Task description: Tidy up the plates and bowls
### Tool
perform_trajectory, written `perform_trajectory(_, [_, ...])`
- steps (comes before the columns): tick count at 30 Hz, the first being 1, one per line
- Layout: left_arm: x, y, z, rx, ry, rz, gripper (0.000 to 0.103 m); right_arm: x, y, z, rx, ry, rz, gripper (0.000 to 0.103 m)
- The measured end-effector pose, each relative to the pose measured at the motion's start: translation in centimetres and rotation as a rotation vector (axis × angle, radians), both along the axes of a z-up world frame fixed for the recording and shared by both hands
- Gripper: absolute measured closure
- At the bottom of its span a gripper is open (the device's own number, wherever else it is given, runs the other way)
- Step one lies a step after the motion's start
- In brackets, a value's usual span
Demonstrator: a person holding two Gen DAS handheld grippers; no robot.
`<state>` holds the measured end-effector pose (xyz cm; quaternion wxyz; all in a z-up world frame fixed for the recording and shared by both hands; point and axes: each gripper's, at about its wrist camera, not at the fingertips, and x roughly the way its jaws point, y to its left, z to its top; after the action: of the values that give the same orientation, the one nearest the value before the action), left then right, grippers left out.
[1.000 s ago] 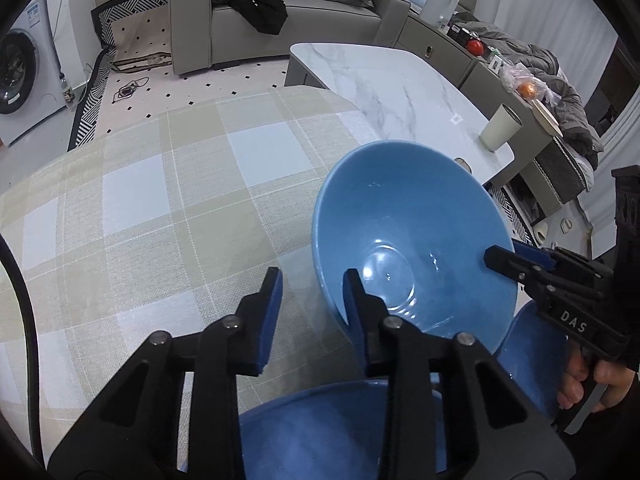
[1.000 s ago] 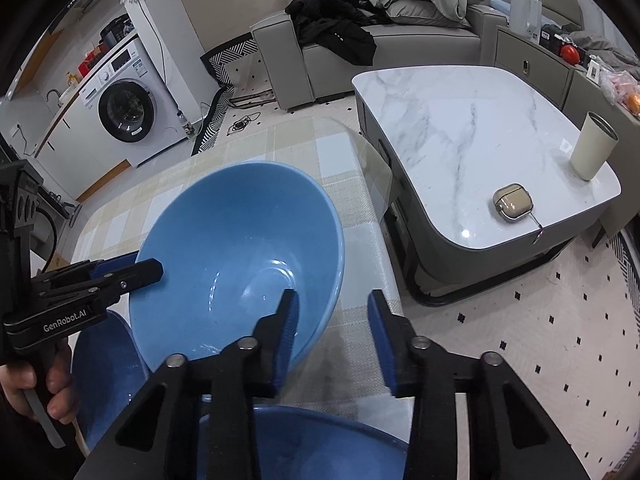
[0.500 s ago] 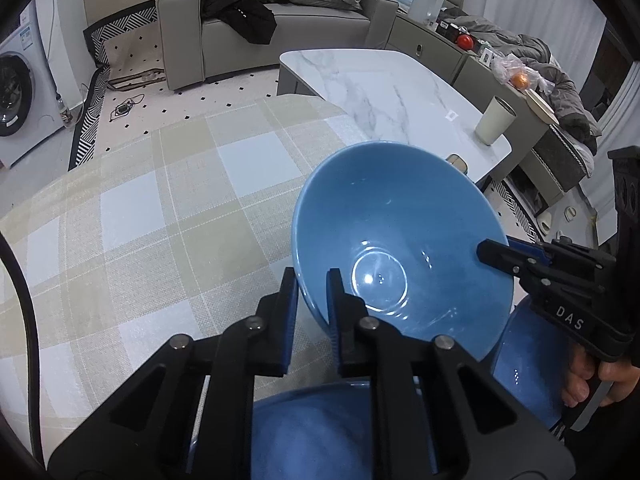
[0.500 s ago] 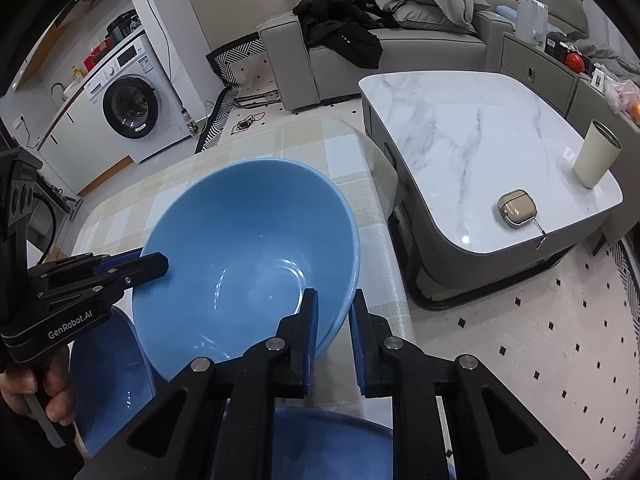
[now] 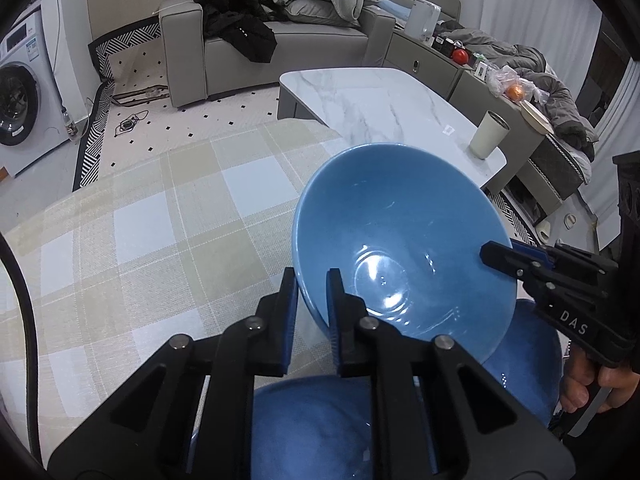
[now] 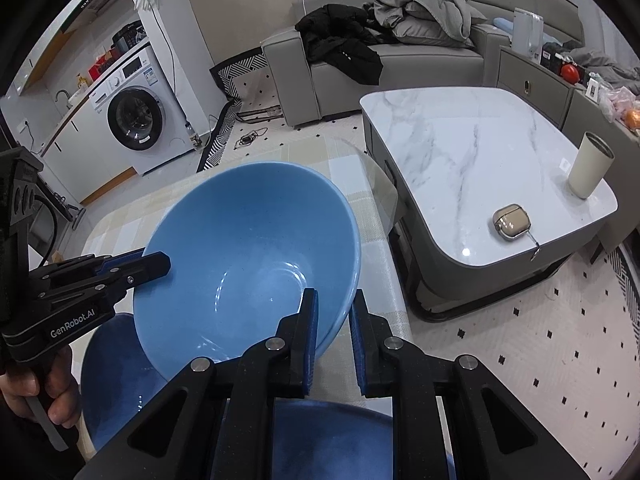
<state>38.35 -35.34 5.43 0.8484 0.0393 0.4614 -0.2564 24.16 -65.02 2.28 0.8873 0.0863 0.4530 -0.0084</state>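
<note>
Setting: living room with a checked beige-and-white tablecloth (image 5: 152,232) covering the near table; a grey sofa (image 5: 280,44) is standing at the back with dark and grey clothes piled on it.
Bowl: a light blue bowl (image 5: 400,252) with a glossy inside is being held tilted above the tablecloth, its opening facing the cameras.
Left gripper: the left gripper (image 5: 312,300) is pinching the bowl's near-left rim, one finger outside the wall and one inside.
Right gripper: the right gripper (image 6: 334,316) is clamping the opposite rim the same way, with the rim sitting between its blue pads.
Hands: a person's right hand (image 5: 592,384) and left hand (image 6: 36,388) are gripping the tool handles at the frame edges.
Other dishes: two darker blue dishes are lying below the lifted bowl, one (image 5: 308,428) under the grippers and one (image 5: 524,364) off to the side; whether they are plates or bowls is hard to tell.
Surroundings: a marble coffee table (image 6: 480,152) is standing just beyond the cloth, carrying a cream cup (image 6: 590,170) and a small tan case (image 6: 511,222); a washing machine (image 6: 136,116) is sitting against the far wall.
Obstructions: the black gripper frames are covering much of the lower view in both cameras.
</note>
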Motion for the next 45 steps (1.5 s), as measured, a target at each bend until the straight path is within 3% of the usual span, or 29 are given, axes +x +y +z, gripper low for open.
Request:
perform_trajectory(26, [-9.8,3.7,10.3,-0.047,-0.125,0.015,0.092,-6.6,3.5,8.0,-0.052,-0.142,0.036,0.086])
perform_trajectory(45, [-18.4,10.9,13.5,-0.061,-0.171,0.067,0.092,-11.3,8.7,9.3,-0.025,-0.189,0.095,0.085])
